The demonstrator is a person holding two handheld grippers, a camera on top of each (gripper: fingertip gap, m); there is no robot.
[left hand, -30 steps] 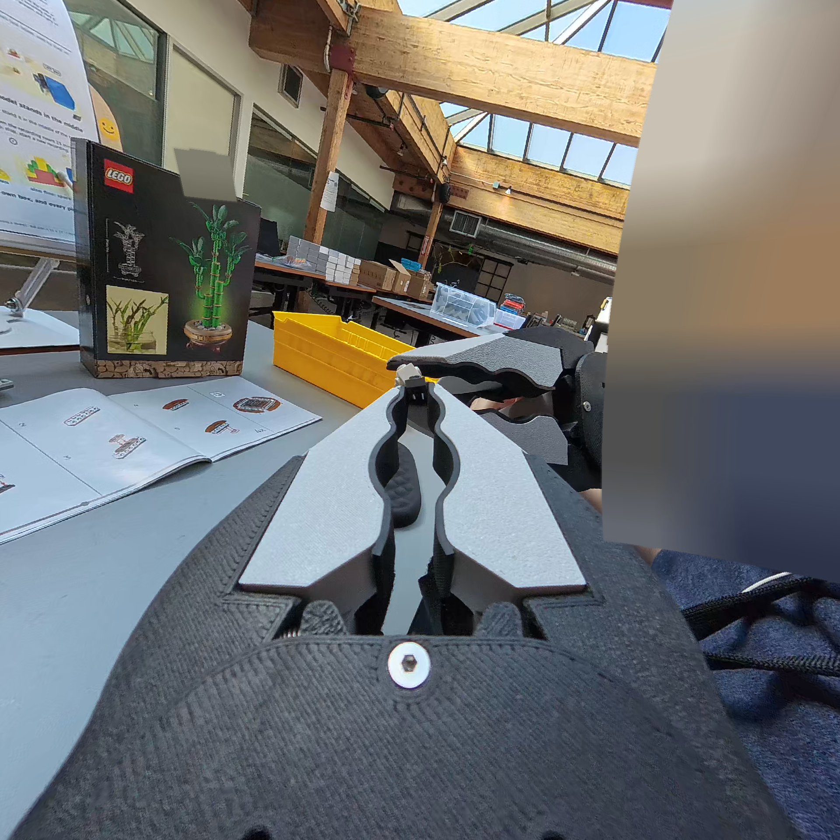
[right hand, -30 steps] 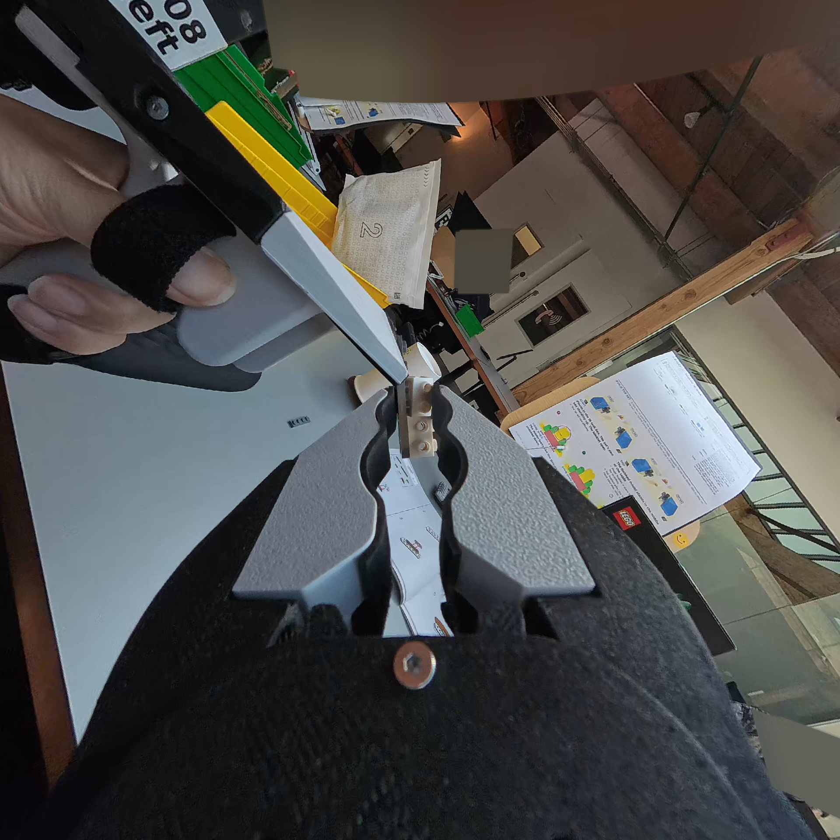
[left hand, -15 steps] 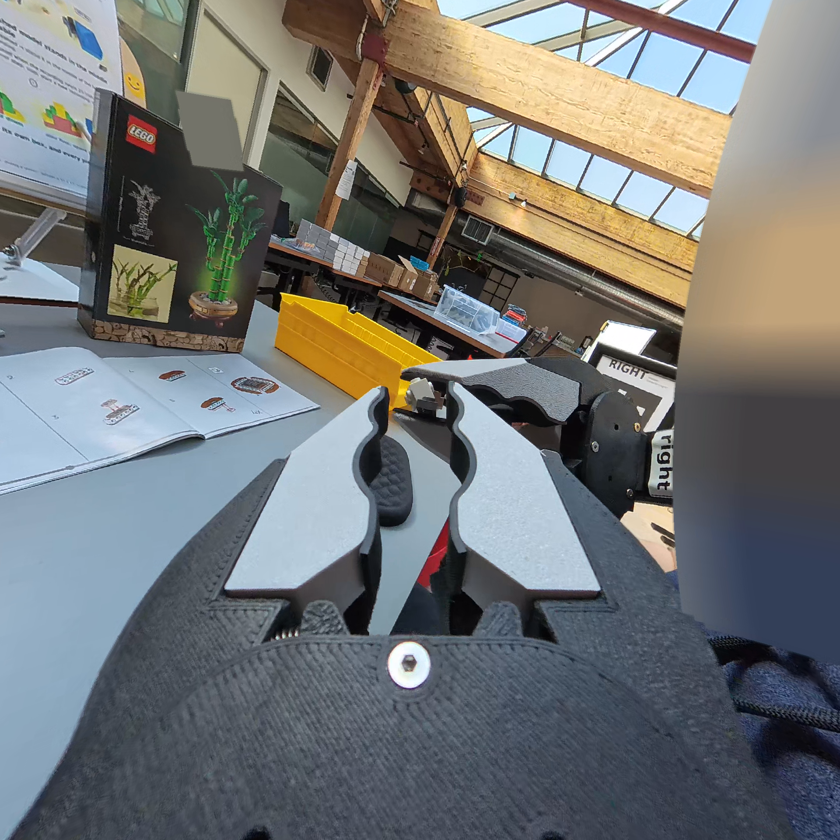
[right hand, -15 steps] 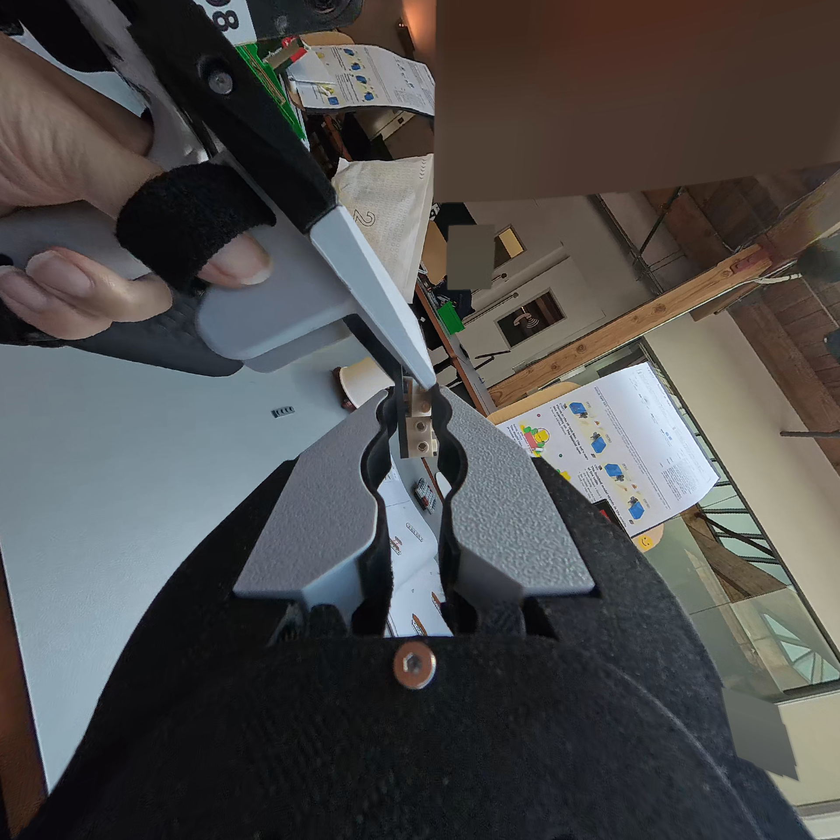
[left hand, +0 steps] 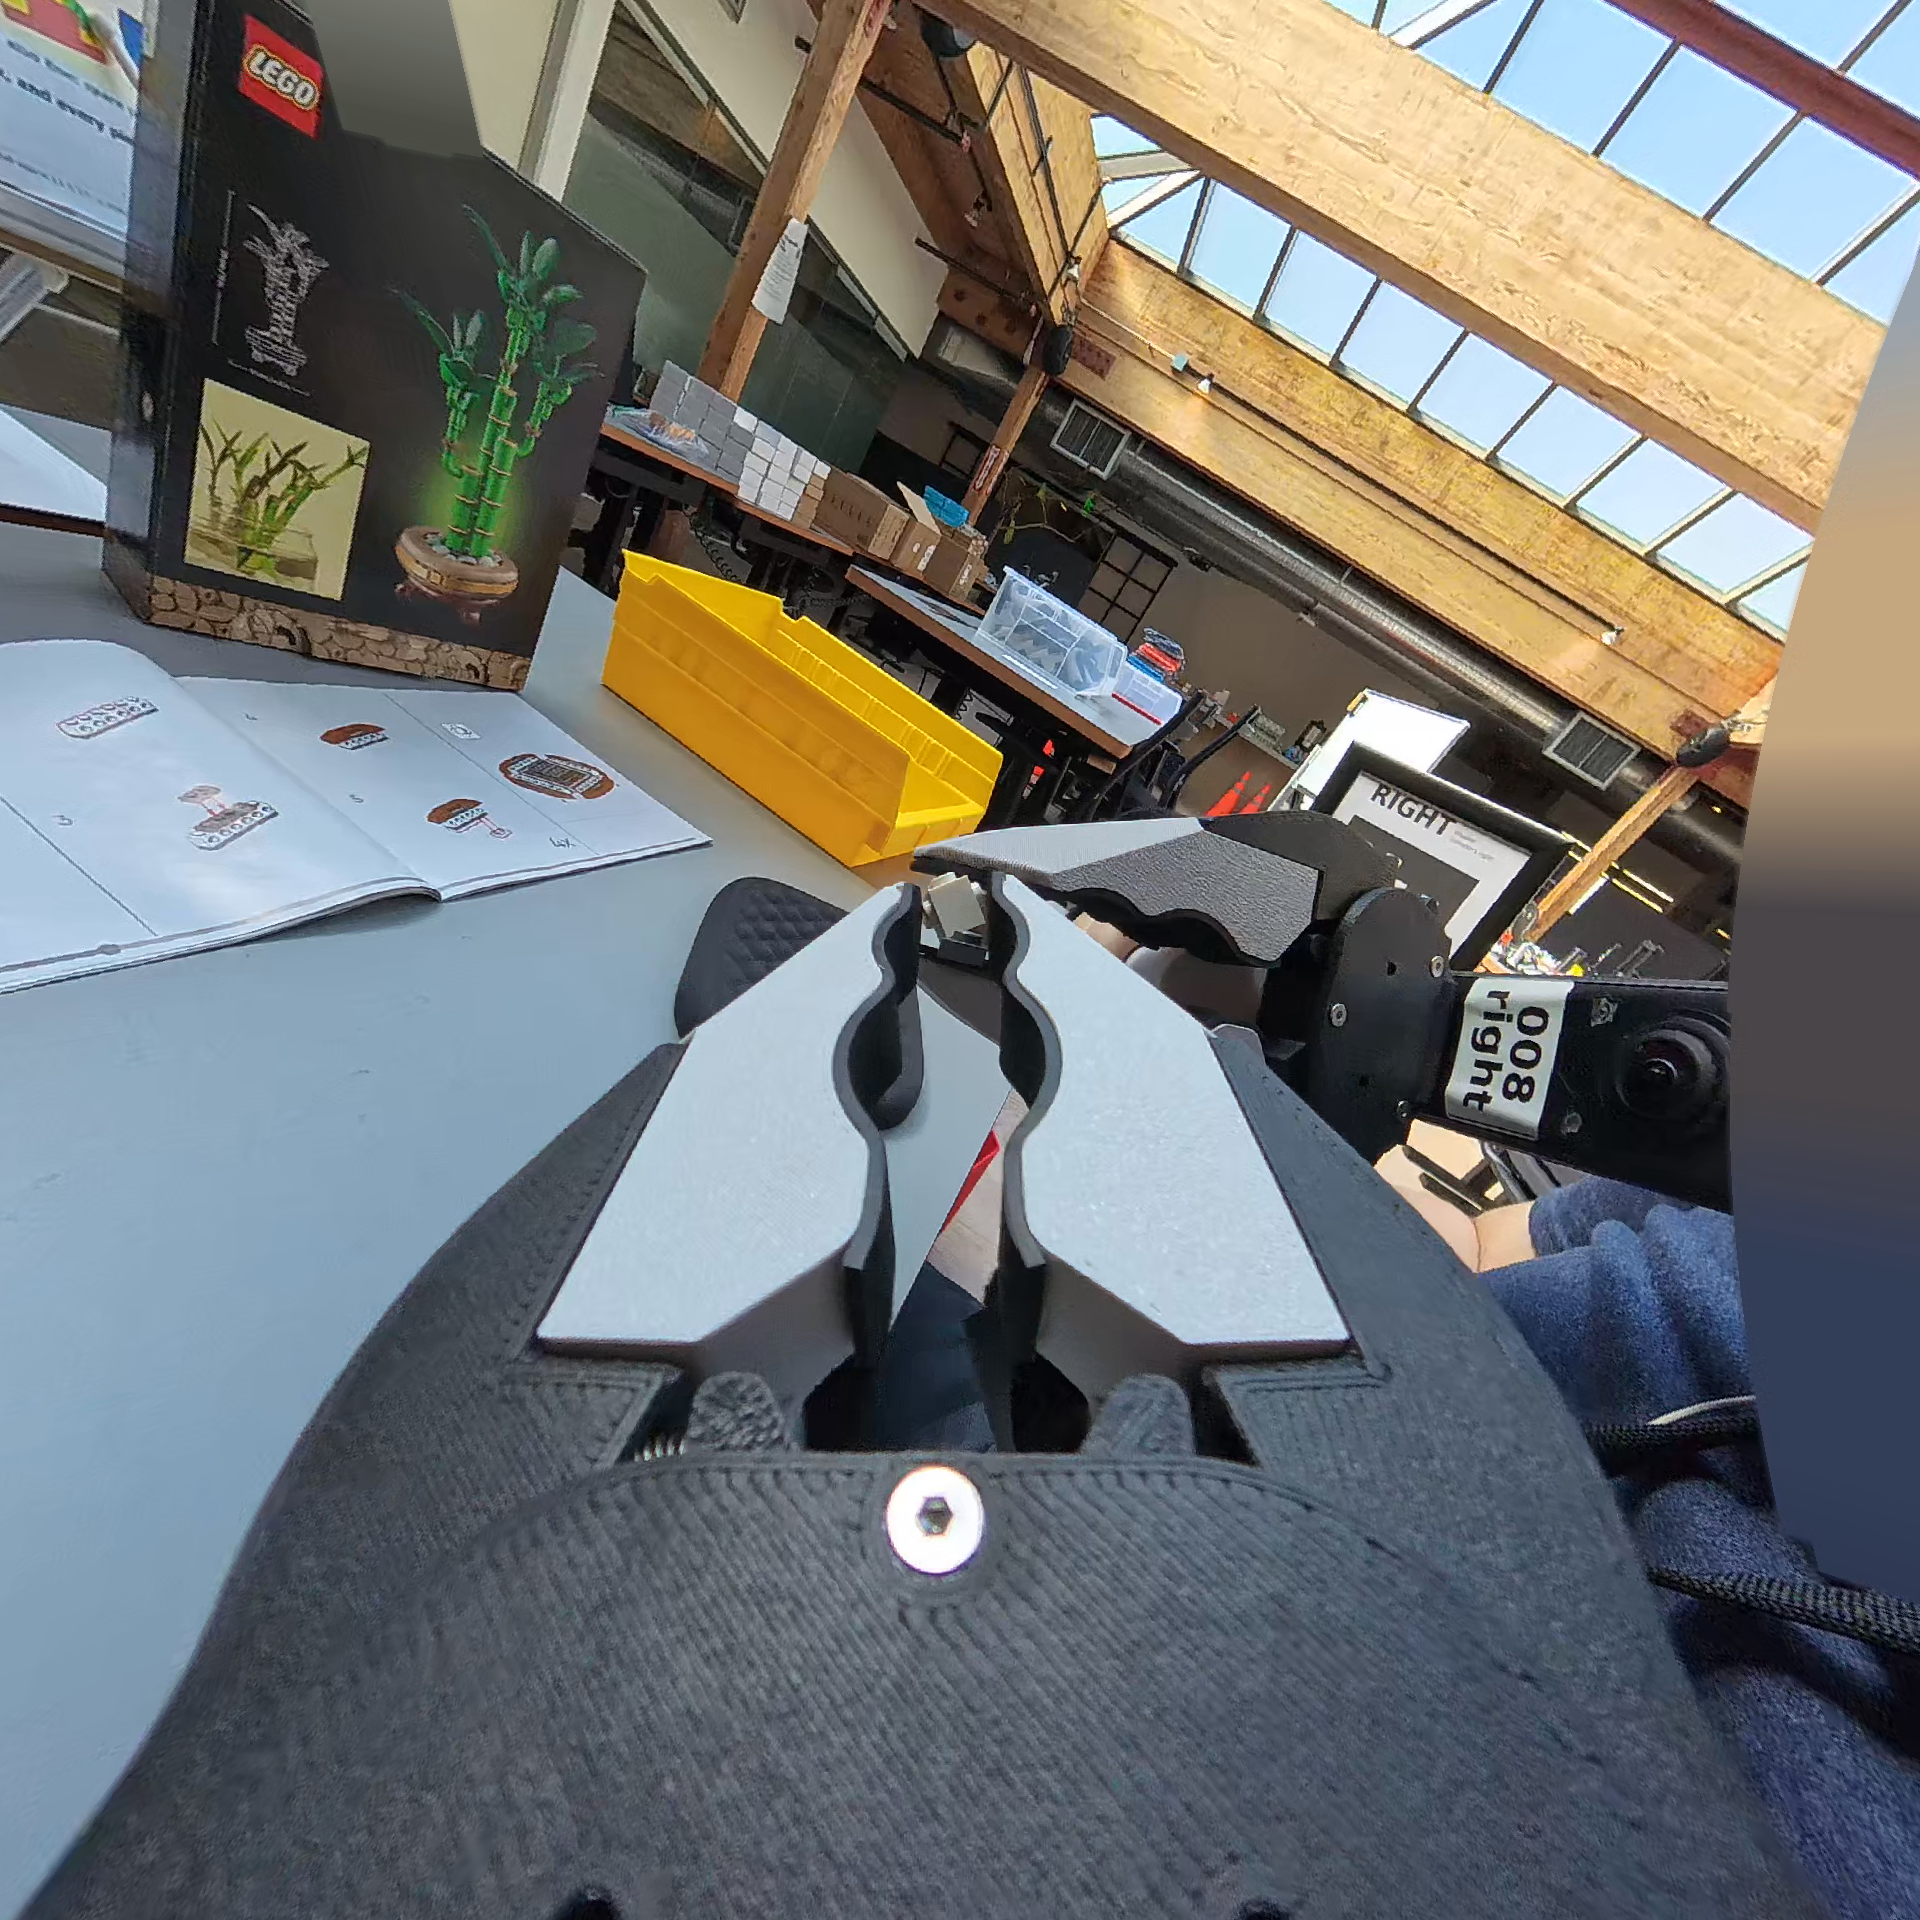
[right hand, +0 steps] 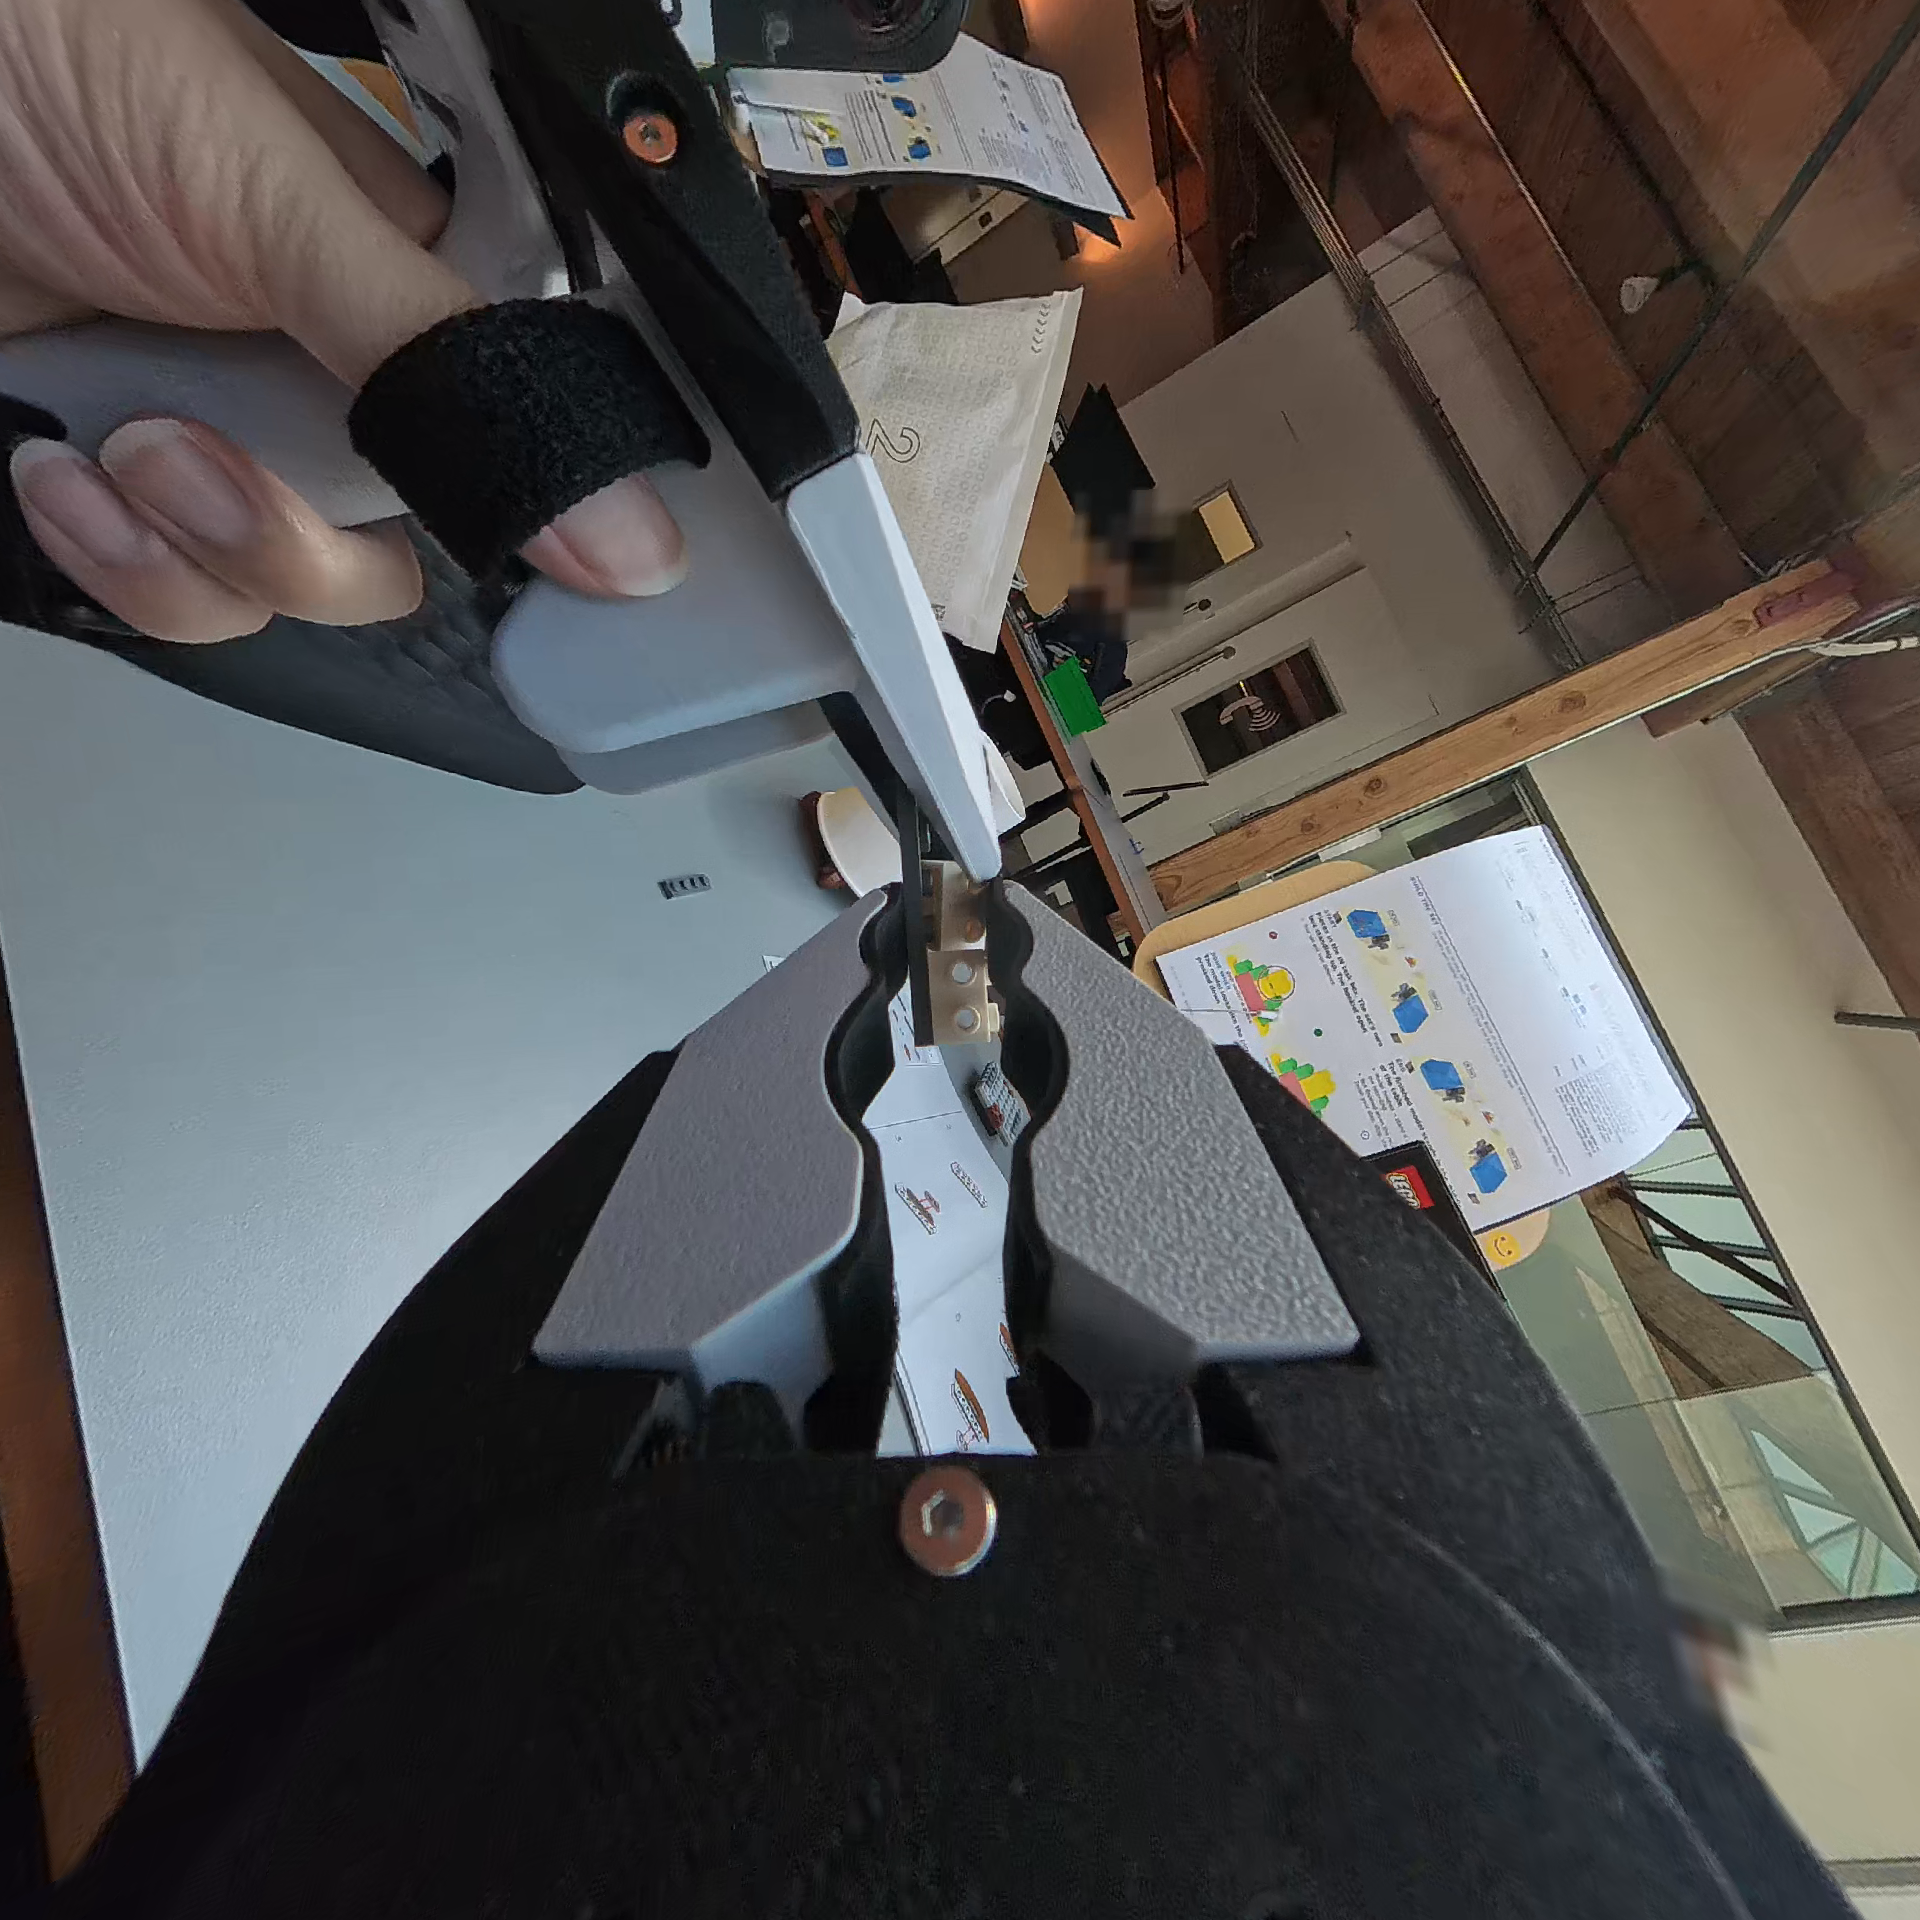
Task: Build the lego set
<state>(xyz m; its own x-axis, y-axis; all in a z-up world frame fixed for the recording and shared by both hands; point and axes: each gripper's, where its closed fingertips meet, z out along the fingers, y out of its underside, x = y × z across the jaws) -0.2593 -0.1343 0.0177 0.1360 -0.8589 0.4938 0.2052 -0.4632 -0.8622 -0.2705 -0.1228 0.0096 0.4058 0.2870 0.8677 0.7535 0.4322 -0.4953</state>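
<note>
My right gripper (right hand: 943,899) is shut on a small lego assembly (right hand: 961,987), a thin black plate with tan bricks on it, held up in the air over the table. My left gripper (left hand: 951,891) meets it tip to tip. Its fingers stand close on either side of the top tan brick (left hand: 951,906), shut on it. In the right wrist view the left gripper's grey finger (right hand: 904,665) comes down from the upper left onto the top of the assembly. In the left wrist view the right gripper's fingers (left hand: 1143,862) come in from the right.
On the grey table (left hand: 312,1091) lie an open instruction booklet (left hand: 312,790), the black set box (left hand: 353,364) and a yellow bin (left hand: 790,727). A white paper bag (right hand: 956,436) and a small dark loose piece (right hand: 684,885) show in the right wrist view. A hand (right hand: 208,416) holds the left gripper. Both grippers' tips are close together, under 4 cm apart.
My left gripper opened half a second ago and has narrowed again around the top tan brick. Both grippers have tilted while staying tip to tip. The right gripper kept its hold.
</note>
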